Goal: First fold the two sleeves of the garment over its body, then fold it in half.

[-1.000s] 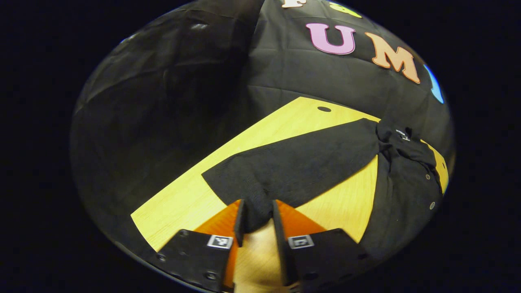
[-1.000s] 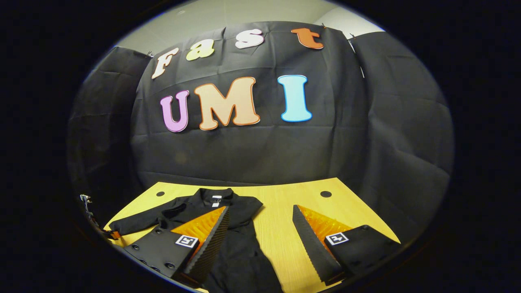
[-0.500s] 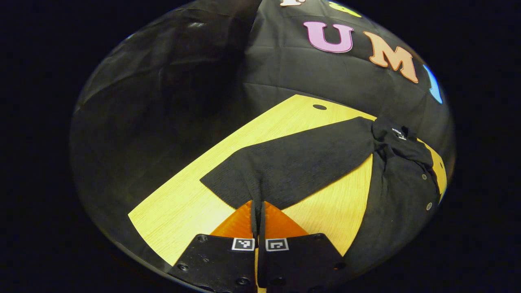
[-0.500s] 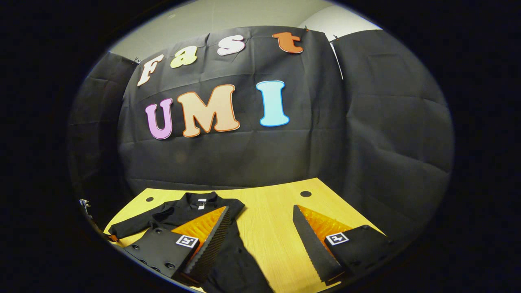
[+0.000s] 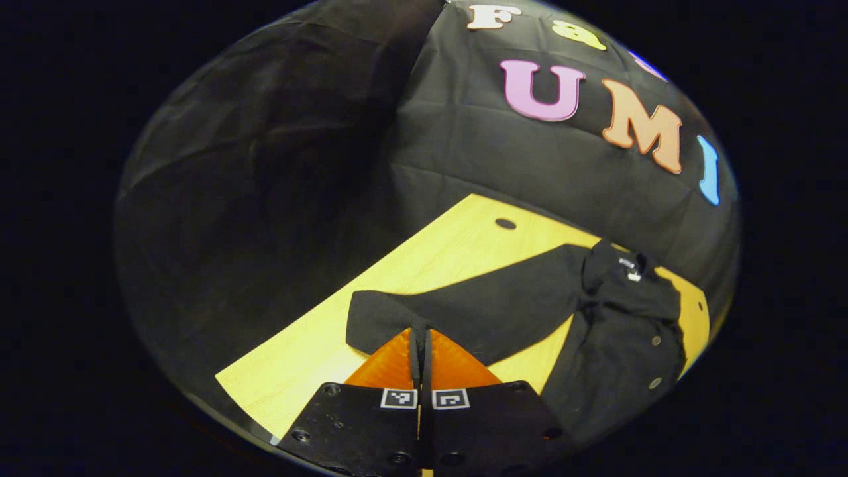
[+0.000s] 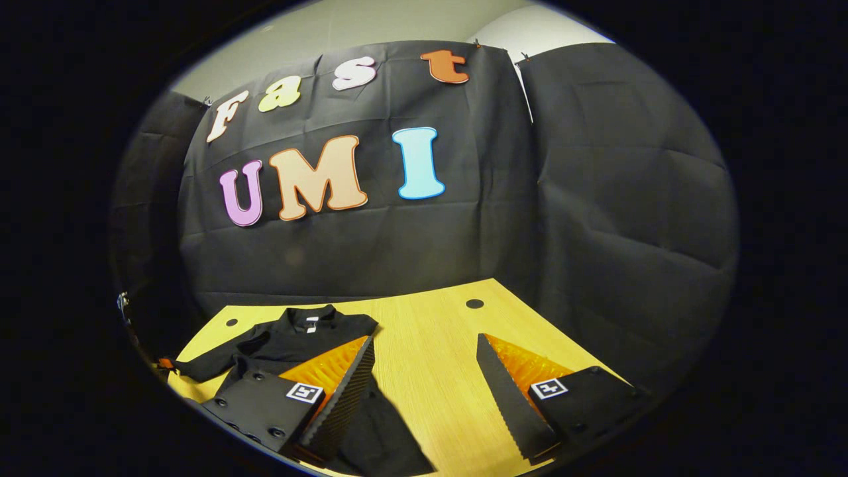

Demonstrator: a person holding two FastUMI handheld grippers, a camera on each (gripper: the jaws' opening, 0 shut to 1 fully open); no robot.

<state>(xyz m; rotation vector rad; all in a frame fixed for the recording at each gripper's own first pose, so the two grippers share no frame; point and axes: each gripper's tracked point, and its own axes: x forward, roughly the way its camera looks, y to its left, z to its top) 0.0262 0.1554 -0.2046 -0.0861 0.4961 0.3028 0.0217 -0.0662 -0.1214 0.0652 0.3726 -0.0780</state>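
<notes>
A black long-sleeved shirt (image 5: 616, 351) with small buttons lies on the yellow wooden table (image 5: 457, 238), its collar (image 5: 623, 268) toward the back wall. One sleeve (image 5: 477, 311) stretches out from the shoulder toward me. My left gripper (image 5: 419, 338) is shut on that sleeve's cuff end. In the right gripper view the shirt (image 6: 298, 334) lies at the table's left side. My right gripper (image 6: 424, 397) stands open above the table (image 6: 430, 344), its left finger over the shirt's body and nothing between its fingers.
The table has a small round hole near each back corner (image 5: 505, 223) (image 6: 474, 303). Black cloth walls close the booth behind and at both sides. Bare wood lies right of the shirt in the right gripper view.
My left gripper closed on the sleeve's cuff and has since lifted it a little off the table. The right gripper stayed open and its view swung slightly to the right.
</notes>
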